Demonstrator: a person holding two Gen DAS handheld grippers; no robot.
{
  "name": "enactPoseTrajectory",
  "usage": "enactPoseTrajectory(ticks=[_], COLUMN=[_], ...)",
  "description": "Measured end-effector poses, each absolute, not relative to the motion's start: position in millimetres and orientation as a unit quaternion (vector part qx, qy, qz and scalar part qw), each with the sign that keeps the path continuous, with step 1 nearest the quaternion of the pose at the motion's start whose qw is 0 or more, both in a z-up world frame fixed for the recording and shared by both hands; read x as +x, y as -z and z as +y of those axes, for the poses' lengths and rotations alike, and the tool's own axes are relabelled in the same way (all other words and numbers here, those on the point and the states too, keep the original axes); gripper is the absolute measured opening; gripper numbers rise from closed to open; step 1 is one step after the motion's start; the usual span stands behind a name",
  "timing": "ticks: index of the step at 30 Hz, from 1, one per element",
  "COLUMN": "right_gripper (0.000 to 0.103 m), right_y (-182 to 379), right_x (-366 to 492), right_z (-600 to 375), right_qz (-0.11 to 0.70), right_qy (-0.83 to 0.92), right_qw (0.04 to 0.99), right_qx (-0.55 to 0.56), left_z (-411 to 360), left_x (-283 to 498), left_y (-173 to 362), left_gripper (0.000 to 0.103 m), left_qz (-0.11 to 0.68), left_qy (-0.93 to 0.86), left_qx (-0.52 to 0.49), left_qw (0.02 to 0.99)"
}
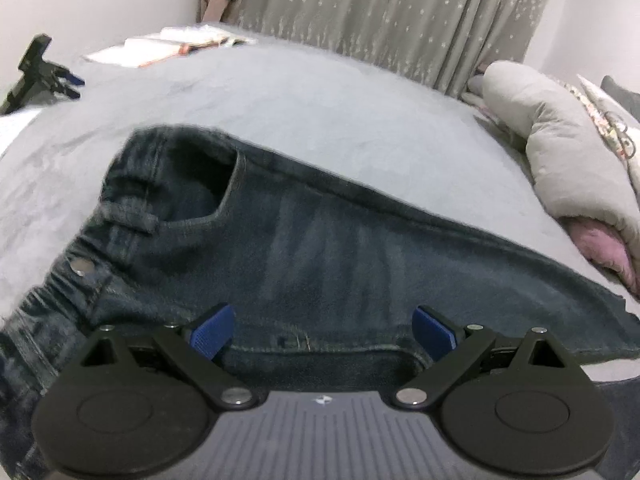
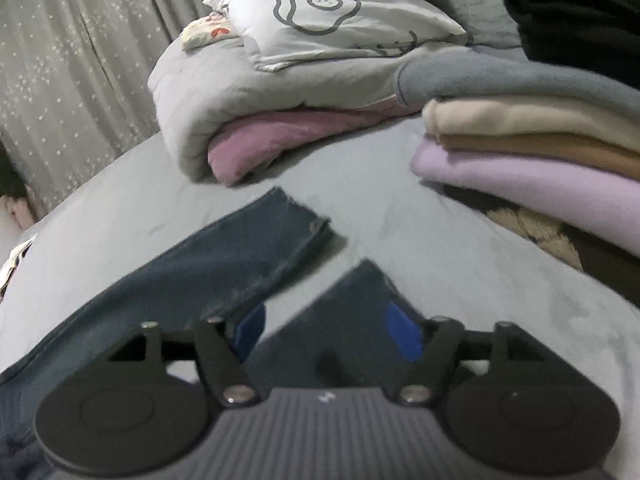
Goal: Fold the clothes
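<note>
**Dark jeans spread on grey bed, both hand-held grippers open above them**

Item 1. Left hand-held gripper (image 1: 324, 332): nearest the left wrist camera, blue-padded fingers (image 1: 212, 330) spread wide apart, pinching nothing. It hangs low over the upper part of the jeans; whether the pads touch the cloth cannot be told.

Item 2. Right hand-held gripper (image 2: 328, 334): nearest the right wrist camera, blue-padded fingers (image 2: 404, 332) likewise spread, holding nothing, positioned over the gap between the two trouser legs.

Item 3. Jeans (image 1: 320, 248): dark blue denim, lying flat on the bed. In the left view the waistband sits at the left, with a metal button (image 1: 82, 268), a belt loop and a front pocket opening; one leg runs off to the right. In the right view the two legs (image 2: 224, 264) lie splayed in a V, hems pointing away from the camera, the left leg reaching further than the right.

Item 4. Bed (image 1: 300, 100): grey sheet, lightly creased, carrying all items.

Item 5. Stack of folded clothes (image 2: 532, 148): beyond the leg hems at the right; lilac at the bottom, then tan, cream and grey-blue, with a black garment (image 2: 576, 12) behind.

Item 6. Folded quilt (image 2: 192, 92): grey outside, pink lining, with a printed pillow (image 2: 320, 20) on top.

Item 7. Curtain (image 1: 392, 12): grey, small pale pattern, behind the bed.

Item 8. Black stand (image 1: 32, 72): at the far left edge of the bed in the left view.
</note>
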State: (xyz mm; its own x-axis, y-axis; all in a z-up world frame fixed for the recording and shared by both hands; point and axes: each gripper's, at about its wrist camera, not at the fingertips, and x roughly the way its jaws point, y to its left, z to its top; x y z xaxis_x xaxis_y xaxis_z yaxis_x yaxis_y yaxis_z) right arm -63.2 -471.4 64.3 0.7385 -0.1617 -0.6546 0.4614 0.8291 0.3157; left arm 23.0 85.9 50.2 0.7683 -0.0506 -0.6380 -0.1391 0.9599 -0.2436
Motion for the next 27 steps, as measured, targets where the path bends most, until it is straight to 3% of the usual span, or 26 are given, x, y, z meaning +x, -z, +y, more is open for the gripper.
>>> enactPoseTrajectory(ticks=[1, 12, 15, 17, 22, 27], right_gripper=[0.092, 0.094, 0.076, 0.052, 0.052, 0.057], right_y=[-61, -33, -39, -41, -40, -49], right_x=[-66, -54, -55, -56, -60, -54], right_z=[-470, -453, -452, -457, -478, -488], right_qz=[0.319, 0.342, 0.335, 0.333, 0.322, 0.297], right_qy=[0.160, 0.099, 0.077, 0.091, 0.129, 0.154], right_qw=[0.903, 0.916, 0.921, 0.922, 0.920, 0.931], right_qx=[0.239, 0.186, 0.186, 0.176, 0.180, 0.147], left_z=[86, 94, 92, 91, 92, 95], left_x=[22, 23, 24, 25, 25, 23], left_y=[-52, -53, -51, -49, -49, -52], left_gripper=[0.096, 0.096, 0.096, 0.096, 0.096, 0.096], left_qz=[0.334, 0.332, 0.337, 0.340, 0.344, 0.341], left_qy=[-0.027, -0.052, -0.047, -0.044, -0.038, -0.038], left_qx=[-0.131, -0.099, -0.098, -0.097, -0.093, -0.111], left_qw=[0.933, 0.936, 0.935, 0.934, 0.934, 0.933])
